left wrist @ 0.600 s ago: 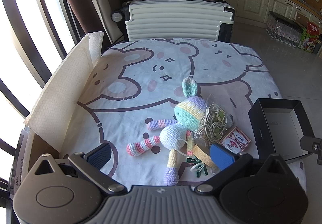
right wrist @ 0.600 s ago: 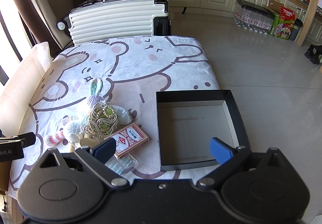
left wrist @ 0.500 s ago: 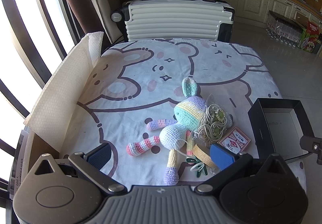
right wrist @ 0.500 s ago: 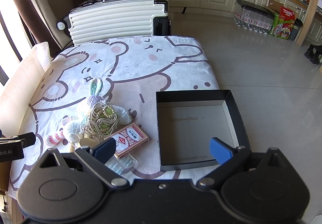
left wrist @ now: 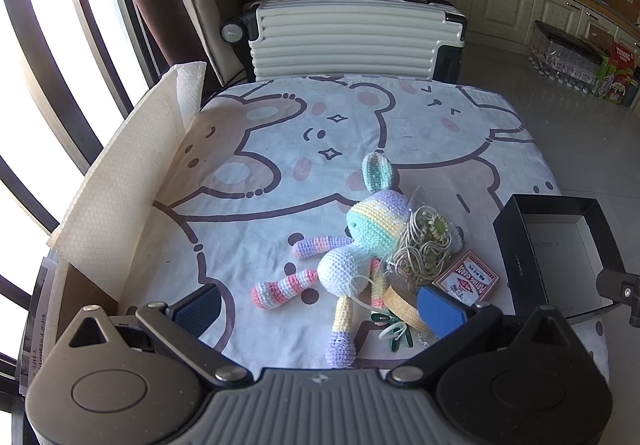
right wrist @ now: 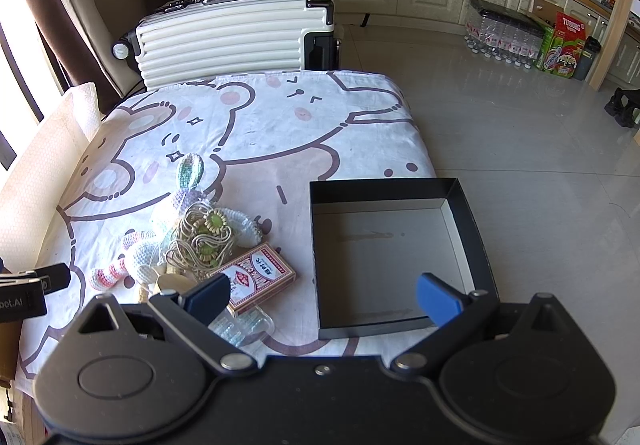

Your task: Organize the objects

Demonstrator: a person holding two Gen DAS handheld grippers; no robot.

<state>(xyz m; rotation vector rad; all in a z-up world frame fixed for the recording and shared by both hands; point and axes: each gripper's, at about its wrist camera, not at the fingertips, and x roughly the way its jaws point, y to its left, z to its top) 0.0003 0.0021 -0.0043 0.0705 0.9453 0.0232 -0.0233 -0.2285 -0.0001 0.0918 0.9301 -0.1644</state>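
Observation:
A pastel crocheted bunny lies on the bear-print cloth. Against its right side rests a clear bag of coiled cord with green beads. A red box of playing cards sits beside that, with a yellowish tape strip, green clips and a clear blister pack nearby. An empty black box stands at the table's right. My left gripper hangs open above the bunny's legs. My right gripper is open over the box's near left edge.
A white ribbed suitcase stands behind the table. A white foam sheet leans along the left edge by the window. Cabinets, bottled water packs and tiled floor lie to the right.

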